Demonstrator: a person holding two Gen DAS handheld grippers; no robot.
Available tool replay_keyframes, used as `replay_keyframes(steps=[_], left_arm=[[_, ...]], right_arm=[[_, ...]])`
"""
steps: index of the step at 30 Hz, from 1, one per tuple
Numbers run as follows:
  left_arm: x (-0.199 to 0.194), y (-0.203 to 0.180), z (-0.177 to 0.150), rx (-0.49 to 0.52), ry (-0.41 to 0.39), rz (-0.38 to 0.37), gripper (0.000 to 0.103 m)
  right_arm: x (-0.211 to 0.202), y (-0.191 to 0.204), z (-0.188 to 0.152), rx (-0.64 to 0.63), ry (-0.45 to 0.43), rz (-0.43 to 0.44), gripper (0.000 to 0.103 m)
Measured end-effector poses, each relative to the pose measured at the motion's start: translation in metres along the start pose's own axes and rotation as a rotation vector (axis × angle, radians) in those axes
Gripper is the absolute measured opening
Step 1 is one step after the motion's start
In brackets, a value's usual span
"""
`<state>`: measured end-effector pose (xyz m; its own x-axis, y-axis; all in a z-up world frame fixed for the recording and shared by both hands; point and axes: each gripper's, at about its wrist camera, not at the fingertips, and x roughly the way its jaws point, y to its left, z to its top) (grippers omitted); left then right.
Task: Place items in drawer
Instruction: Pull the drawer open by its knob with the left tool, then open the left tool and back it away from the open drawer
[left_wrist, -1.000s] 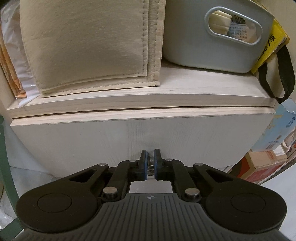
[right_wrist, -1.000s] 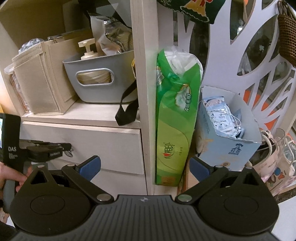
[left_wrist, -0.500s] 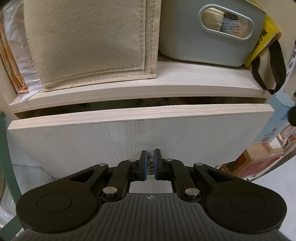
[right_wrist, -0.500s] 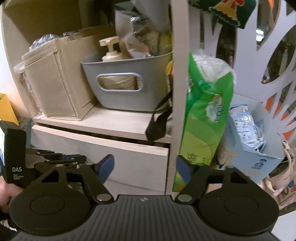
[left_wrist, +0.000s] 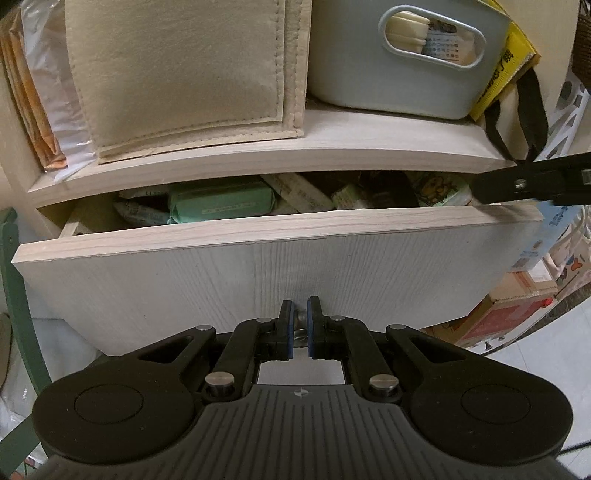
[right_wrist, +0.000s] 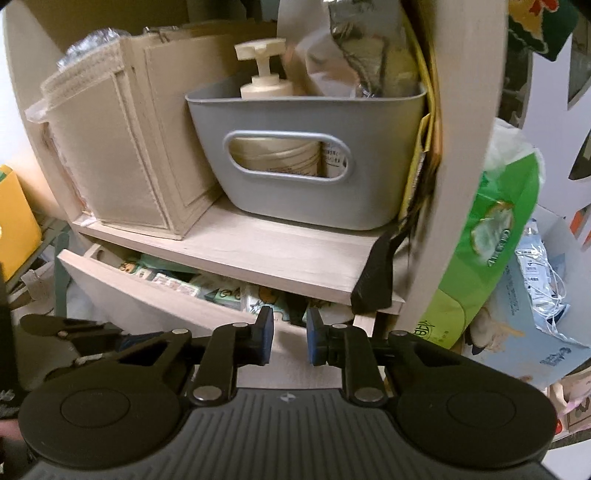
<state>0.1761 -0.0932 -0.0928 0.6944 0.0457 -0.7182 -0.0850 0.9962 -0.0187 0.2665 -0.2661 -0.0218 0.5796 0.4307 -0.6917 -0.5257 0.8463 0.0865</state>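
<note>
The pale wood drawer (left_wrist: 258, 258) stands partly pulled out under the shelf. My left gripper (left_wrist: 301, 312) is shut on the drawer's small metal knob (left_wrist: 301, 325). Inside lie a green packet (left_wrist: 221, 201) and several other packets. In the right wrist view the drawer (right_wrist: 147, 295) shows below the shelf, with packets in the gap. My right gripper (right_wrist: 290, 323) is narrowly open and empty, just in front of the drawer's right end. Its arm shows in the left wrist view (left_wrist: 535, 182).
On the shelf (right_wrist: 277, 254) stand a beige felt box (left_wrist: 184, 74) and a grey plastic bin (right_wrist: 306, 155) with a pump bottle (right_wrist: 264, 79). A yellow bag with a black strap (left_wrist: 517, 110) hangs at the right. A green tissue pack (right_wrist: 491, 240) and blue box (right_wrist: 535, 332) stand beside the cabinet.
The drawer has come out from shut to partly open, pulled by my left gripper. My right gripper has swung left toward the drawer and its jaws have narrowed.
</note>
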Motion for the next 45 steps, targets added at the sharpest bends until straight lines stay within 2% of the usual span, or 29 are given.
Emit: replay_keyframes(steps=[8, 11, 14, 20, 24, 27, 32, 35, 37, 42, 45], left_arm=[[-0.001, 0.001, 0.0, -0.014, -0.007, -0.017, 0.007], [-0.004, 0.007, 0.003, -0.043, 0.001, -0.032, 0.008], [-0.013, 0.007, 0.006, -0.026, -0.003, -0.033, 0.008], [-0.045, 0.007, 0.008, 0.006, -0.048, -0.05, 0.009], [-0.066, 0.009, 0.012, 0.04, -0.108, -0.025, 0.01], [-0.075, 0.016, 0.018, 0.025, -0.14, -0.013, 0.012], [-0.075, 0.031, 0.025, -0.027, -0.145, 0.03, 0.016], [-0.074, 0.041, 0.025, -0.052, -0.138, 0.052, 0.023], [-0.074, 0.044, 0.024, -0.049, -0.139, 0.062, 0.031], [-0.073, 0.051, 0.019, -0.038, -0.123, 0.079, 0.039], [-0.071, 0.054, 0.013, -0.036, -0.106, 0.078, 0.048]], right_arm=[[0.015, 0.0, 0.004, 0.015, 0.064, 0.008, 0.022], [0.015, -0.002, 0.002, 0.039, 0.072, 0.018, 0.022], [0.014, -0.001, 0.001, 0.049, 0.076, 0.025, 0.022], [0.008, -0.001, -0.003, 0.056, 0.079, 0.04, 0.022], [0.003, 0.001, -0.006, 0.056, 0.082, 0.043, 0.022], [-0.001, 0.001, -0.008, 0.06, 0.082, 0.049, 0.022], [-0.008, 0.004, -0.015, 0.059, 0.084, 0.056, 0.022], [-0.013, 0.006, -0.02, 0.058, 0.087, 0.06, 0.022], [-0.016, 0.007, -0.023, 0.055, 0.09, 0.063, 0.022], [-0.025, 0.008, -0.029, 0.056, 0.097, 0.07, 0.022], [-0.03, 0.009, -0.034, 0.057, 0.102, 0.069, 0.022]])
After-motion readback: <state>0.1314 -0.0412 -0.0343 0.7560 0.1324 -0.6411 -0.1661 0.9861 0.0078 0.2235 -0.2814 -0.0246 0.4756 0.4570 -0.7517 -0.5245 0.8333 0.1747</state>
